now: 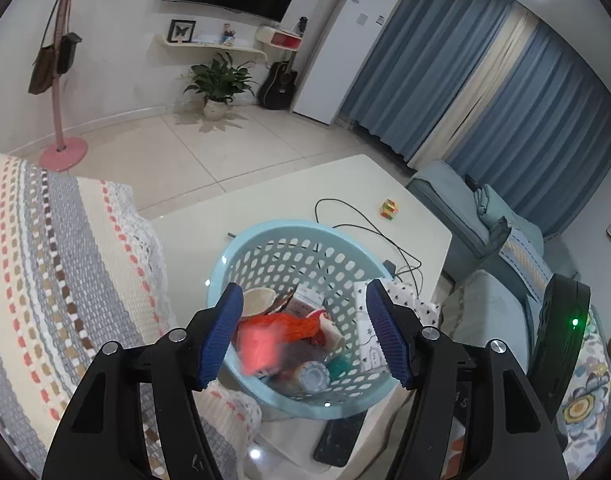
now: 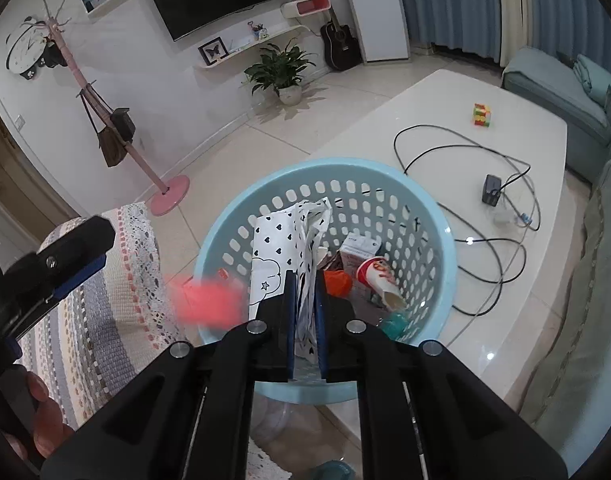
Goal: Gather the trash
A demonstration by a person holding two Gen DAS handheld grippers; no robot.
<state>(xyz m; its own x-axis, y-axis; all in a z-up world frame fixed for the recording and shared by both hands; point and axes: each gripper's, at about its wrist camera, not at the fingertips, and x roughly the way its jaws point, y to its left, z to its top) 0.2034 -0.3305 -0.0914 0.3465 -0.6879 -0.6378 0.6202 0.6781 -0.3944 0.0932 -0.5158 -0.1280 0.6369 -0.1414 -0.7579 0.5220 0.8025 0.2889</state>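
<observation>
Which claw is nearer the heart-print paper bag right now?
Right. The right claw is shut on the heart-print paper bag over the basket; the left claw hangs open beside it.

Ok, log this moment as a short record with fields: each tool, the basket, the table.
left tool: open, above the basket, gripping nothing
falling item: blurred red piece in mid-air between the open fingers
right tool: shut on white heart-print bag over the basket
basket: light blue, holds cup, carton, orange scrap
table: black cable, colourful cube
</observation>
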